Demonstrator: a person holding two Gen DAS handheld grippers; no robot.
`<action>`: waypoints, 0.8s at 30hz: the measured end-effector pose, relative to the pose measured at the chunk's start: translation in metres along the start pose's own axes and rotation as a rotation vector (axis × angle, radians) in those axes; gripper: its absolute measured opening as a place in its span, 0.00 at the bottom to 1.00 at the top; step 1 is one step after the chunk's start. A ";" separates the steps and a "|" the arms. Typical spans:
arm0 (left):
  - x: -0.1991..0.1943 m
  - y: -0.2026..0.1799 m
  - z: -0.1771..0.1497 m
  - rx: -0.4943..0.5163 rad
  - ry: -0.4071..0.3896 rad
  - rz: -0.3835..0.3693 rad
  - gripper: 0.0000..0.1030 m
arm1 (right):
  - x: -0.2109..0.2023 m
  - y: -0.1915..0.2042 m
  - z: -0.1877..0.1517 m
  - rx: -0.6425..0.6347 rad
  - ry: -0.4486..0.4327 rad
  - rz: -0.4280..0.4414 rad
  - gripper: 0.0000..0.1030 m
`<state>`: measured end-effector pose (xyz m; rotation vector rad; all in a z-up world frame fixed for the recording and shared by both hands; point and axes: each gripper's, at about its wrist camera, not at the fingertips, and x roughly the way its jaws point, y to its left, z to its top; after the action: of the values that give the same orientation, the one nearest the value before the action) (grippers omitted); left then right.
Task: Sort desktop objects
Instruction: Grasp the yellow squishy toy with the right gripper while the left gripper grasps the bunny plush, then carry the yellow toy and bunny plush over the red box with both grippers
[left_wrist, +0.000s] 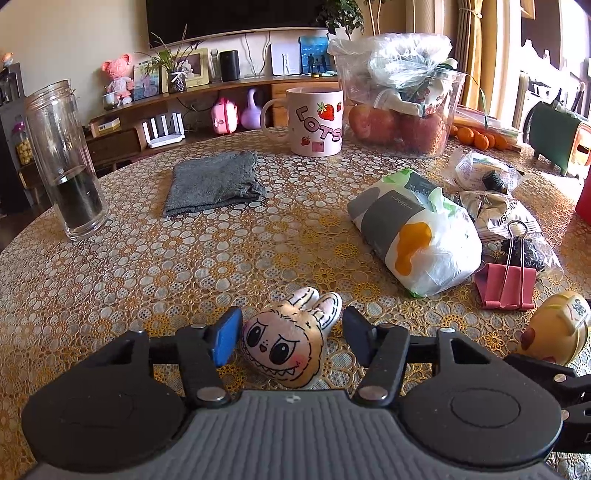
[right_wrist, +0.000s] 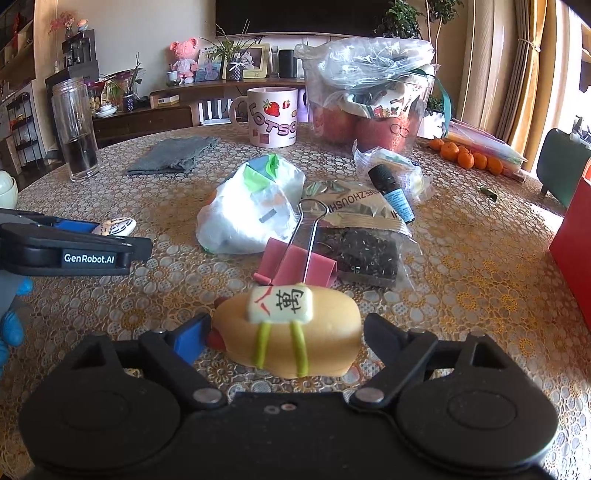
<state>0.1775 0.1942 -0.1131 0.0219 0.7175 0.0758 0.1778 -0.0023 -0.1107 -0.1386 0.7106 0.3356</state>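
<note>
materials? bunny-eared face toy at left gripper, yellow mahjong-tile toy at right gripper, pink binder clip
Bunny-eared face toy: looks like satiny printed fabric, soft sheen, stuffed. Yellow mahjong-tile toy: matte, rounded, probably foam or soft rubber. Pink binder clip: painted sheet metal, bare wire handles.

Black tool (right_wrist: 284, 339) — blue pads (right_wrist: 186, 341), "GenRobot.AI" marking — blue glove (right_wrist: 11, 325).

1. The pink mug (right_wrist: 272, 117) at the far side of the table reads "LOTSO".
2. The left claw (right_wrist: 74, 254) bears "GenRobot.AI".
3. The grey band on the tissue pack (left_wrist: 397, 218) reads "PAPER".
4. The foil packet (right_wrist: 354, 205) shows "ZHOUSH", cut off.
</note>
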 end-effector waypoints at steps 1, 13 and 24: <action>0.000 0.000 0.000 0.001 0.001 0.000 0.52 | 0.000 0.000 0.000 0.000 0.002 -0.001 0.82; -0.009 -0.007 0.001 -0.015 0.018 0.009 0.48 | -0.005 -0.004 0.001 0.006 0.004 0.016 0.72; -0.037 -0.034 0.004 -0.018 0.006 -0.025 0.48 | -0.027 -0.022 0.000 0.028 -0.029 0.014 0.72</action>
<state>0.1539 0.1571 -0.0874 -0.0047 0.7230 0.0583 0.1668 -0.0293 -0.0927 -0.1021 0.6877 0.3399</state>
